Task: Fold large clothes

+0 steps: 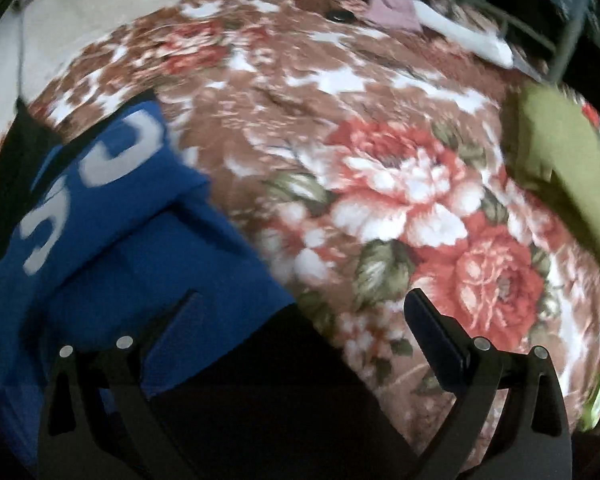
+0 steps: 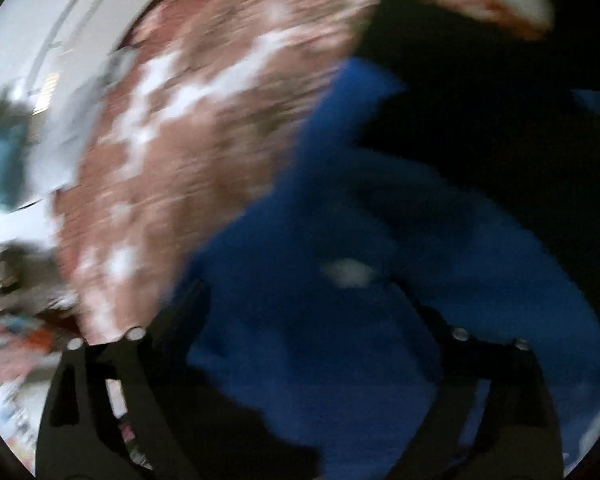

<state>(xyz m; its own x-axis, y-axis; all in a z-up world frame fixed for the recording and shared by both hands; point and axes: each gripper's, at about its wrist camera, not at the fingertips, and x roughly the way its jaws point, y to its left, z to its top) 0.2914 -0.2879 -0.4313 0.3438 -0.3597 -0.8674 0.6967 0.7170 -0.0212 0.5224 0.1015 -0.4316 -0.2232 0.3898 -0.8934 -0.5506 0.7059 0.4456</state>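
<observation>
A blue garment [image 1: 112, 240] with white letters lies partly folded on a floral bedspread [image 1: 300, 120], at the left of the left wrist view. My left gripper [image 1: 304, 300] is open and empty, its left finger over the blue cloth, its right finger over the bedspread. In the blurred right wrist view the same blue garment [image 2: 340, 280] fills the lower middle. My right gripper [image 2: 304, 292] is open just above it, holding nothing that I can see. A black cloth [image 2: 480, 100] lies beyond the blue one.
An olive green garment [image 1: 560, 160] lies at the right on the bedspread. A pile of pink and white clothes [image 1: 420, 12] sits at the far end near a metal rack [image 1: 560, 40]. A black cloth [image 1: 16, 152] lies at the left edge.
</observation>
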